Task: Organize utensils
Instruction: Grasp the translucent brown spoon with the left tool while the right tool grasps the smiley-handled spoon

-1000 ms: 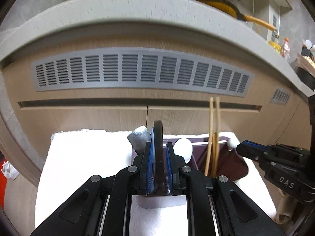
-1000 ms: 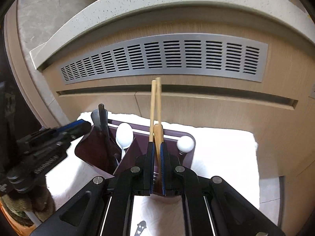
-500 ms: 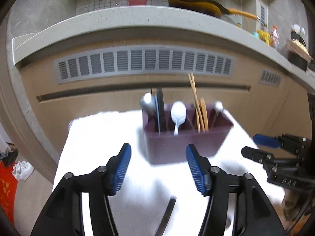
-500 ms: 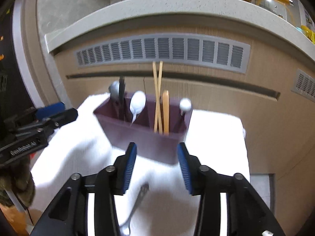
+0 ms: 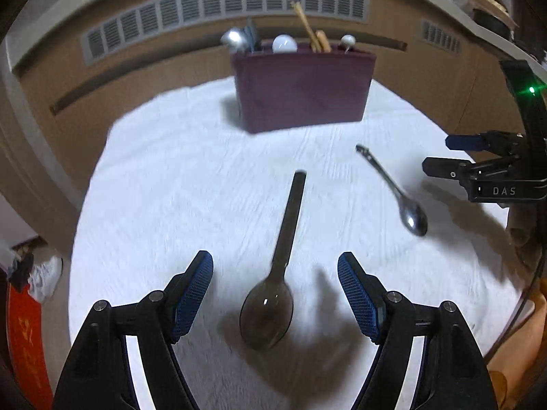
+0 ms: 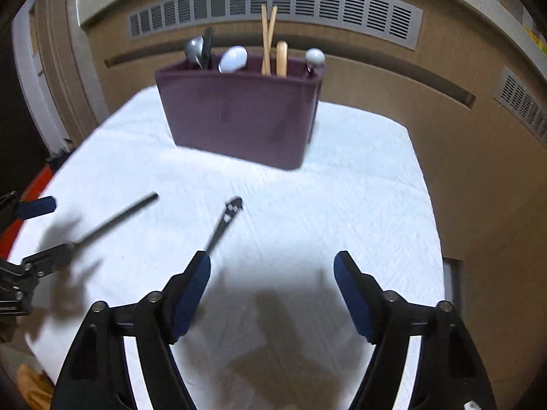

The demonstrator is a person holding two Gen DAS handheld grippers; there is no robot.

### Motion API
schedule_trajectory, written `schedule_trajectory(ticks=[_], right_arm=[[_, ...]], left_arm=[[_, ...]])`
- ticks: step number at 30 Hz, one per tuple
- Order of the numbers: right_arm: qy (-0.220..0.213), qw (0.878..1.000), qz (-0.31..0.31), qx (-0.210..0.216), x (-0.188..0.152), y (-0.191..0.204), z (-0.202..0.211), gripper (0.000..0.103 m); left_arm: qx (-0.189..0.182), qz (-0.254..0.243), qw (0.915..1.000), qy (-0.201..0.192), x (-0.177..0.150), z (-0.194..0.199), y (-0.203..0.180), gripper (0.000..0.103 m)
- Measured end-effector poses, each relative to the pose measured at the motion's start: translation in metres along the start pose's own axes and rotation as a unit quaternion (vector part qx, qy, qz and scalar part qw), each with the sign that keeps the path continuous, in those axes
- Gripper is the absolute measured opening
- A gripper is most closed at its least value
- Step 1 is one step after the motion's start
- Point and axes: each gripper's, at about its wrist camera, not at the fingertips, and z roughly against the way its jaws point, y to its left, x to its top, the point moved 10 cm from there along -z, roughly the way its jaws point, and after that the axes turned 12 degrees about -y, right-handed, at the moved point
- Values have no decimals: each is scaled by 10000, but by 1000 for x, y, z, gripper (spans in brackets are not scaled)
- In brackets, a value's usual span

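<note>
A dark translucent spoon (image 5: pixel 285 239) lies on the white cloth (image 5: pixel 177 177), bowl nearest me. My left gripper (image 5: pixel 275 273) hangs over its bowl with jaws opening, pads clear of it. A metal spoon (image 5: pixel 393 188) lies to its right. In the right wrist view the metal spoon (image 6: pixel 224 220) runs under the left finger of my right gripper (image 6: pixel 271 273), whose jaws are opening with only cloth between them. The maroon caddy (image 6: pixel 239 112) stands at the back, holding spoons and chopsticks (image 6: pixel 267 39). The left gripper (image 6: pixel 37 232) shows at the left edge.
A wooden cabinet front with grey vent grilles (image 6: pixel 307 3) rises right behind the caddy (image 5: pixel 301 89). The cloth's edges drop off at left and right. A shoe (image 5: pixel 44 276) and a red mat (image 5: pixel 24 335) lie on the floor at left. The right gripper (image 5: pixel 454 157) hovers at right.
Both grippers were shut on utensils at the caddy, the left on a dark one, the right on the wooden ones. They have let go, opened wide and drawn back down over the cloth.
</note>
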Motion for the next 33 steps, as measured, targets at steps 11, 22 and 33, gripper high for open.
schedule_trajectory(ticks=[11,22,33], right_arm=[[-107,9997,225,-64,-10,10,4,82],[-300,9980,310,468,-9,28,18,67],[423,9940,-262,970,2,47,-26,26]], left_arm=[[-424,150,9981,415,20,-43,-22,42],[-149,-51,9948,1011,19,-77,-18,20],[-169,233,9937,1083,20,-80,-15,21]])
